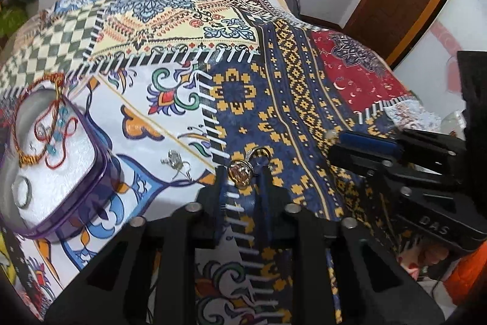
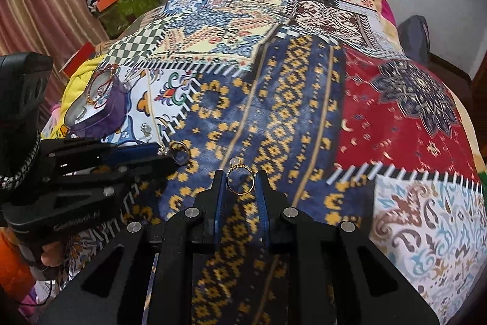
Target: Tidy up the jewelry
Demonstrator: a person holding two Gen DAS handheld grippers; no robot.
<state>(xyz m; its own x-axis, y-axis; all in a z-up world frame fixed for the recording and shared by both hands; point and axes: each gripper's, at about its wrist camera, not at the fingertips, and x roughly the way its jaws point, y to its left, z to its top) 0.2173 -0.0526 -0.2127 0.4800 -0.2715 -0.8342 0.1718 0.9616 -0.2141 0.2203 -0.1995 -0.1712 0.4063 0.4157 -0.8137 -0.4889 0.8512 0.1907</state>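
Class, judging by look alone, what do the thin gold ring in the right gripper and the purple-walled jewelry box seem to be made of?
Thin gold ring: likely polished yellow metal, judging by its bright glints; a pale bead or stone tops it. Purple-walled jewelry box: probably translucent glossy plastic, since the cloth pattern shows through its wall.

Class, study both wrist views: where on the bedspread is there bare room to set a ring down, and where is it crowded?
Free: the red patch right of the right gripper and the far quilt squares hold nothing. Crowded: the near-left, where the purple tin, the loose earring, the left gripper and both held rings cluster.
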